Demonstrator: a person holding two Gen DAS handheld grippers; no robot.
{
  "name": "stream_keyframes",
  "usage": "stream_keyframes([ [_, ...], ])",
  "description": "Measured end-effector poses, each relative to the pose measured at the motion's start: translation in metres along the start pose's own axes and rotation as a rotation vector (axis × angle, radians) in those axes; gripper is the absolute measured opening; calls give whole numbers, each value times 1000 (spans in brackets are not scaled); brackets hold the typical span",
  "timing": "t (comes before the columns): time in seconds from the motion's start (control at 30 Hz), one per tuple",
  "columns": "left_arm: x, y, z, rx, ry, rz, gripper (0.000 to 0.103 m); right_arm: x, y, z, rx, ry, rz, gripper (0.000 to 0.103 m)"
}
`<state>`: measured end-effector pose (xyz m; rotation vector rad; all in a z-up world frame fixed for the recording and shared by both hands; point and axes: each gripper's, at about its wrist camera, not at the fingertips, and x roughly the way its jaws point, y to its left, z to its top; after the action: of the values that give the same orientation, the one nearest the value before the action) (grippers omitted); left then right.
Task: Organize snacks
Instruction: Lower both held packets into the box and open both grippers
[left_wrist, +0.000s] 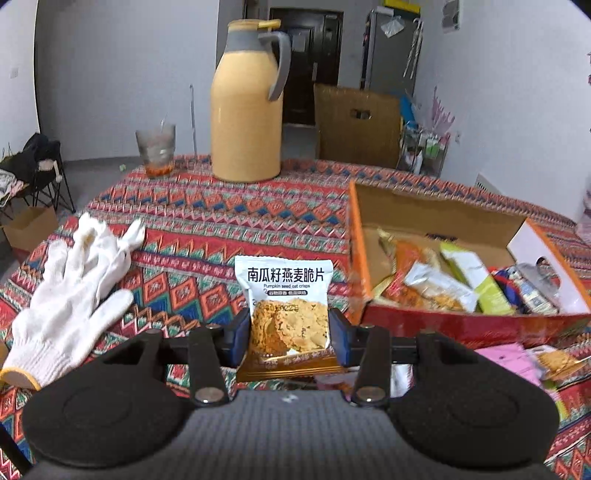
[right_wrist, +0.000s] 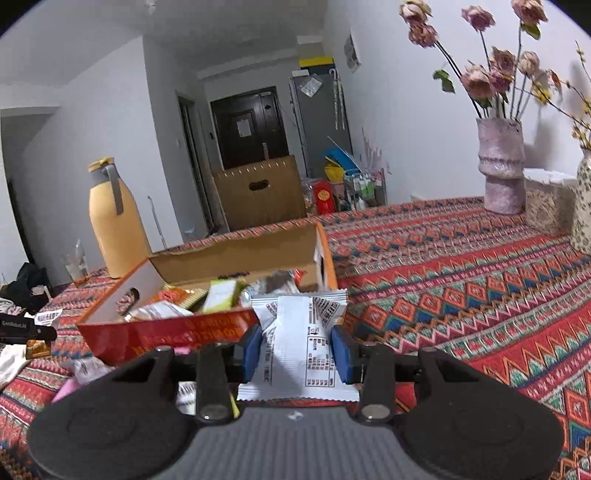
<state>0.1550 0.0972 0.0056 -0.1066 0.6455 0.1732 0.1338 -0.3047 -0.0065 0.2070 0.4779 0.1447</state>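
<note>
Left claw (left_wrist: 289, 334) clamped on a crisps packet (left_wrist: 286, 310), printed face toward the camera, held upright above the desk (left_wrist: 221, 229), left of the box (left_wrist: 472, 321). Right claw (right_wrist: 298, 350) clamped on a white packet (right_wrist: 299, 350), label side up, just in front of the box's (right_wrist: 166, 332) red front wall, near its right corner. Inside the box, several wrapped snacks (left_wrist: 436, 288) piled loosely. Behind the box and to its left, a yellow flask (left_wrist: 247, 122) standing upright, with a glass (left_wrist: 156, 149) further left. Left of the box, white gloves (left_wrist: 70, 306) lying flat. Far right of the box, a vase (right_wrist: 502, 166) of dried roses.
</note>
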Motion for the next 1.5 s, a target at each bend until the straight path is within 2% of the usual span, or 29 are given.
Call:
stream_keyframes([
  [0.5,-12,-59,23,30,-60,-113,45,31,32,38,-60,-43,55,40],
  [0.9,7,-96,41,10,-77,-137,45,71,48,62,-90,-46,75,40],
  [1.0,16,-105,44,9,-78,-140,45,84,50,64,-93,-43,76,40],
  [1.2,36,-115,36,28,-113,-98,45,104,43,55,-69,-55,73,40],
  [1.33,53,-115,31,43,-79,-102,45,116,40,45,-83,-24,76,40],
  [1.5,57,-114,26,48,-79,-117,46,121,42,41,-97,4,78,41],
])
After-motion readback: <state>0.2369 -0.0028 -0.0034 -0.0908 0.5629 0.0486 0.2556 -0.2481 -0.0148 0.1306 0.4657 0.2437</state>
